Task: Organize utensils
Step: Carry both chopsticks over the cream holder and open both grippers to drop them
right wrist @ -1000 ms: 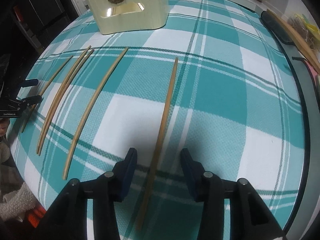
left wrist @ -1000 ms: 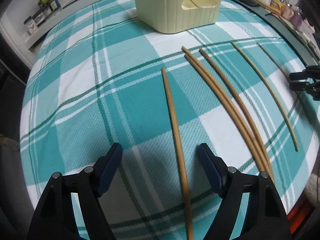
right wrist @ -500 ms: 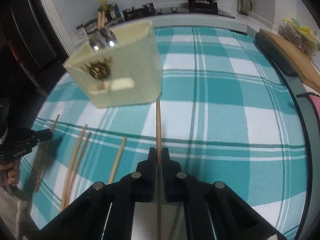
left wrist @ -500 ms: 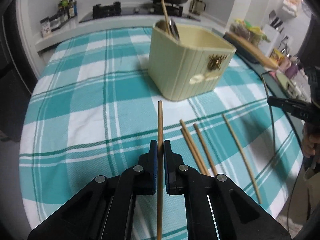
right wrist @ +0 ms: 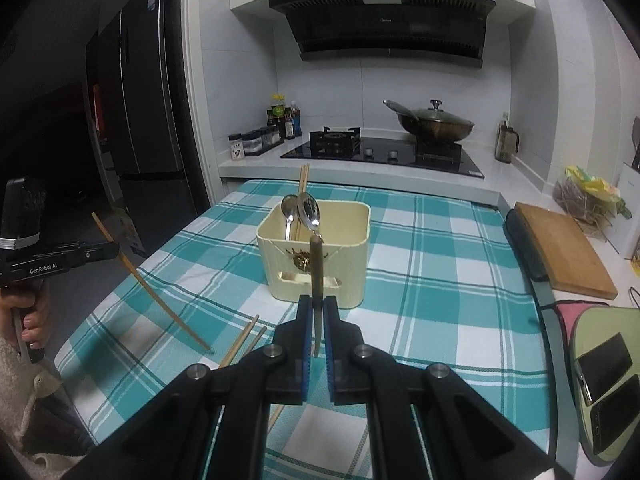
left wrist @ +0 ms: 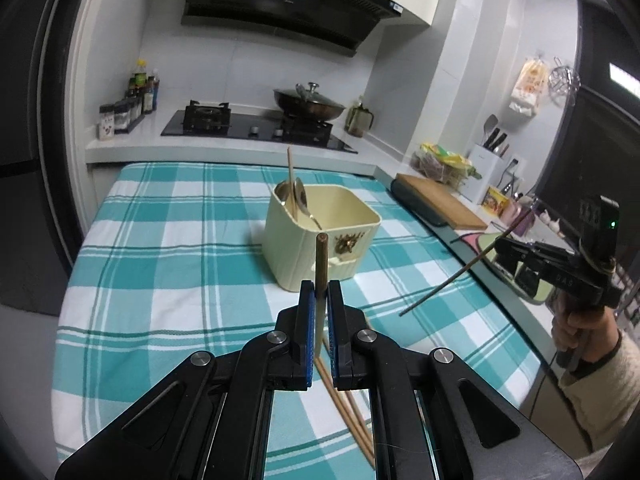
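Nearest the left wrist camera, the left tool (left wrist: 321,292) is clamping one wooden chopstick (left wrist: 321,264) between its blue pads, the stick tilting up toward the cream holder; in the right wrist view the right tool (right wrist: 316,308) is likewise gripping its own chopstick (right wrist: 316,268), which is sticking up in front of the holder's face. Just beyond and below the tools, loose chopsticks (left wrist: 344,396) are lying on the checked cloth of the desk (left wrist: 168,280), a pair in the left view and what appears to be the same pair at the left in the right view (right wrist: 244,340), so the sorting is looking only partly done. Farther off, near the middle of the desk, the cream holder (right wrist: 320,276) is already carrying two spoons (right wrist: 308,210) and a few upright chopsticks (right wrist: 304,178). Remaining, as it seems: dropping both held sticks in, then collecting those on the cloth. Compared with a second ago, both tools were standing wide open low over sticks flat on the cloth; their jaws have been closing onto them, and both are now raised, with the stove and hood at the far wall coming into view.
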`<state>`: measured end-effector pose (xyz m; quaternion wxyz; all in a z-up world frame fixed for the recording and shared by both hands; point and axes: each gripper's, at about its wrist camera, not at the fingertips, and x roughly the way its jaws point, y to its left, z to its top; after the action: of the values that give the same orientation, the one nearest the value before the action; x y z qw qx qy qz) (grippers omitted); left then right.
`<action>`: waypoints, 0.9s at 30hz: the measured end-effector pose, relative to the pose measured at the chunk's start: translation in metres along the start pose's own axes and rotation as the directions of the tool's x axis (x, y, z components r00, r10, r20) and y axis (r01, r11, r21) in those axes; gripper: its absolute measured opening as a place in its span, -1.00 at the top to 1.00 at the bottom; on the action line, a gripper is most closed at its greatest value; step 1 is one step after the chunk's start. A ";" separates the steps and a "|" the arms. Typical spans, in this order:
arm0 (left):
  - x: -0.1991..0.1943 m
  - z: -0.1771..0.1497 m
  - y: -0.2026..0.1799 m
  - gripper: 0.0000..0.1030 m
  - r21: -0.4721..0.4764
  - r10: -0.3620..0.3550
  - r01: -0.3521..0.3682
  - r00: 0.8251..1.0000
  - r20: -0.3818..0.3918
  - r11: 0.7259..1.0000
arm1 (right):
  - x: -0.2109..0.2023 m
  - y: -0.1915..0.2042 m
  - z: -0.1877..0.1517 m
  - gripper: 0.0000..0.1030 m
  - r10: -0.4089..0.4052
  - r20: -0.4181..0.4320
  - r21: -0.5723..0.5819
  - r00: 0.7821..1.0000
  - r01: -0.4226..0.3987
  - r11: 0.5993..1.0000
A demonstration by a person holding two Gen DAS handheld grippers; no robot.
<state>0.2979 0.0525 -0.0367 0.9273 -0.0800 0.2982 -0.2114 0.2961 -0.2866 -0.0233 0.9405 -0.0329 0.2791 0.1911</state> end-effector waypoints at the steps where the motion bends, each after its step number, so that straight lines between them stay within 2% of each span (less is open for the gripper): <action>1: -0.002 0.002 -0.002 0.91 0.002 -0.002 0.002 1.000 0.004 1.000 | -0.001 0.002 0.003 0.89 0.002 0.004 -0.003 1.000 -0.002 1.000; 8: -0.007 0.008 -0.010 0.92 0.034 -0.001 0.000 1.000 0.012 0.999 | -0.001 0.007 0.017 0.89 0.007 -0.018 -0.030 1.000 -0.008 1.000; 17: -0.014 0.024 -0.007 0.92 0.013 -0.023 0.022 0.998 0.051 1.000 | 0.001 -0.004 0.036 0.89 -0.018 -0.001 -0.022 1.000 0.018 1.000; 22: -0.024 0.062 -0.006 0.92 -0.008 -0.046 0.047 0.991 0.128 0.999 | 0.000 -0.009 0.060 0.89 -0.035 0.049 -0.029 0.998 0.037 0.999; 27: -0.026 0.114 -0.015 0.92 -0.014 -0.032 0.037 0.965 0.259 0.999 | 0.003 -0.001 0.098 0.89 -0.053 0.129 -0.075 0.990 0.063 0.995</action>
<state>0.3408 0.0534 0.0733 0.9538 -0.1209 0.1751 -0.2123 0.3487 -0.2702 0.0578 0.9595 -0.0661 0.2097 0.1764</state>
